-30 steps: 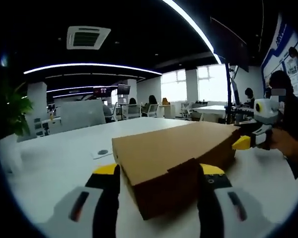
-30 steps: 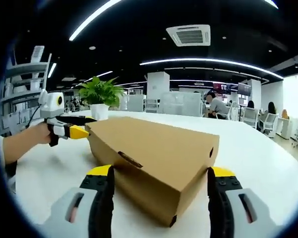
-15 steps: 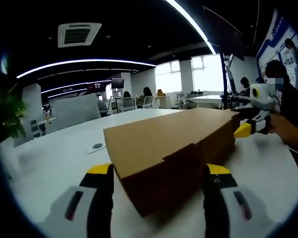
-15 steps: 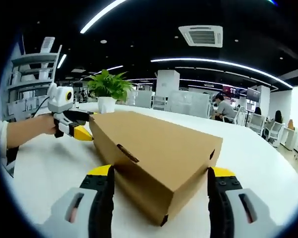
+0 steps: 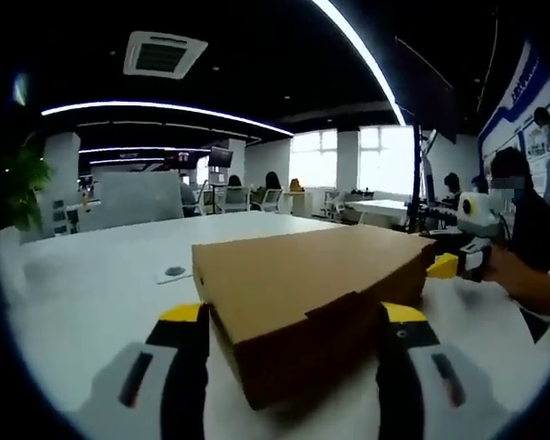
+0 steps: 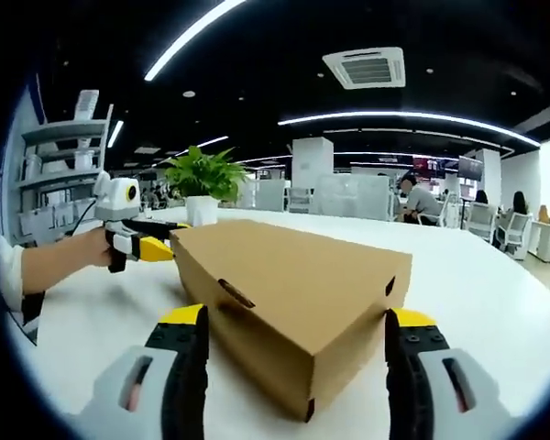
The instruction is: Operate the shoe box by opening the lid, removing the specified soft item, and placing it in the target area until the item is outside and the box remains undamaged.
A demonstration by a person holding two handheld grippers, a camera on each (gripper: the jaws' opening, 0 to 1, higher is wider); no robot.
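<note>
A brown cardboard shoe box [image 5: 302, 284] lies on the white table [image 5: 92, 302] with its lid down. In the left gripper view my left gripper [image 5: 294, 313] is open, its yellow-tipped jaws on either side of the box's near end. The right gripper's yellow tip [image 5: 445, 266] is at the box's far right corner, held by a hand [image 5: 518, 280]. In the right gripper view the box [image 6: 302, 280] sits between the open jaws of my right gripper [image 6: 297, 317]. There the left gripper [image 6: 151, 249] is at the box's far left corner. What is inside the box is hidden.
A potted green plant [image 6: 200, 179] stands on the table behind the box, and a shelf unit [image 6: 64, 174] rises at the left. A small dark disc on a white card [image 5: 174, 271] lies left of the box. People sit at desks in the background.
Both views have shifted slightly with the hands. The box stays shut between the jaws, and each gripper stays at its own end.
</note>
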